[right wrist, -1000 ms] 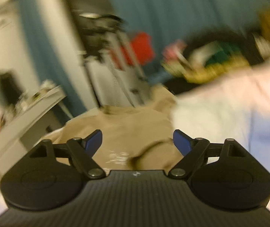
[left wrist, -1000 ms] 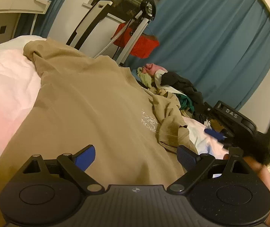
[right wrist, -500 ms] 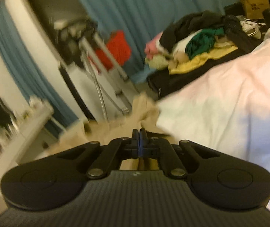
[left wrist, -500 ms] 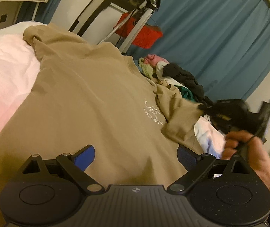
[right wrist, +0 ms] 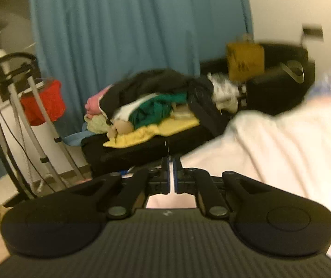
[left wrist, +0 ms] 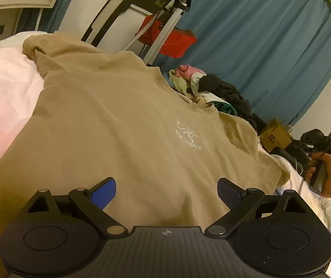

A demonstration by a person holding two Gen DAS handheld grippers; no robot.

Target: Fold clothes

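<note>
Blue curtains (left wrist: 258, 37) hang at the far side of the room, with a heap of clothes (right wrist: 156, 106) piled below them. Nearer, a tan T-shirt (left wrist: 119, 125) lies spread front-up on the white bed (left wrist: 1, 92), its white chest logo (left wrist: 187, 136) facing up and its right sleeve laid out flat toward the right. Low over the near hem, the left gripper (left wrist: 166, 193) sits with its blue-padded fingers (left wrist: 103, 192) spread wide and nothing between them. Over the bed's far edge the right gripper (right wrist: 171, 176) has its jaws nearly together with only a thin gap; the view is blurred, and I cannot tell whether any cloth is pinched.
</note>
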